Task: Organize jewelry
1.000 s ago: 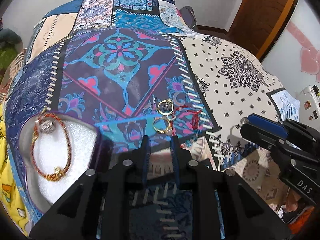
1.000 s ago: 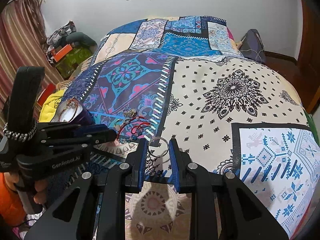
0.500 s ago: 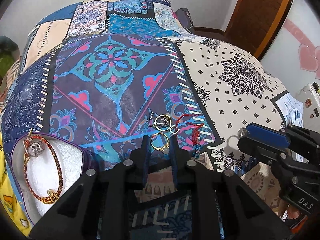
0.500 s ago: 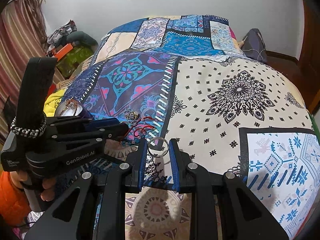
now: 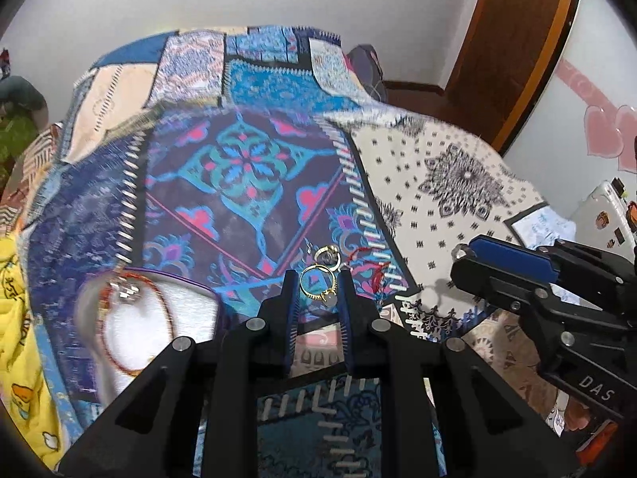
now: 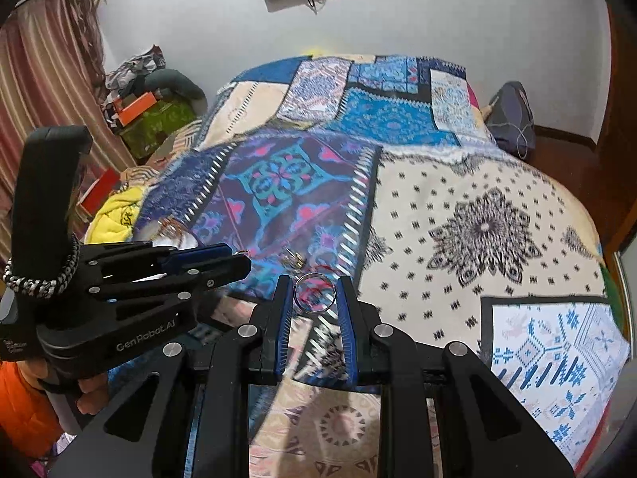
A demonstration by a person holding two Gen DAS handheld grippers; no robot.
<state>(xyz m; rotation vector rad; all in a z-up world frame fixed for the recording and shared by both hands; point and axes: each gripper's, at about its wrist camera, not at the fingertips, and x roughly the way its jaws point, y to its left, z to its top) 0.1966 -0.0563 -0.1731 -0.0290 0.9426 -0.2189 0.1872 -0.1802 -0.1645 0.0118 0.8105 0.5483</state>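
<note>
My left gripper is shut on a gold ring with a pale stone, held just above the patterned bedspread. A second gold ring and a red cord bracelet lie on the cloth right behind it. A white-lined jewelry box at left holds a red-and-gold bangle. My right gripper is shut on a silver ring, held above the bed. The left gripper also shows in the right wrist view, and the right gripper shows in the left wrist view.
The patchwork bedspread covers the whole bed. A yellow cloth lies at the left edge beside the box. Clutter and a curtain stand at far left, a wooden door at right.
My left gripper moved forward, closed on the gold ring and lifted it off the cloth. My right gripper keeps the silver ring and has risen a little.
</note>
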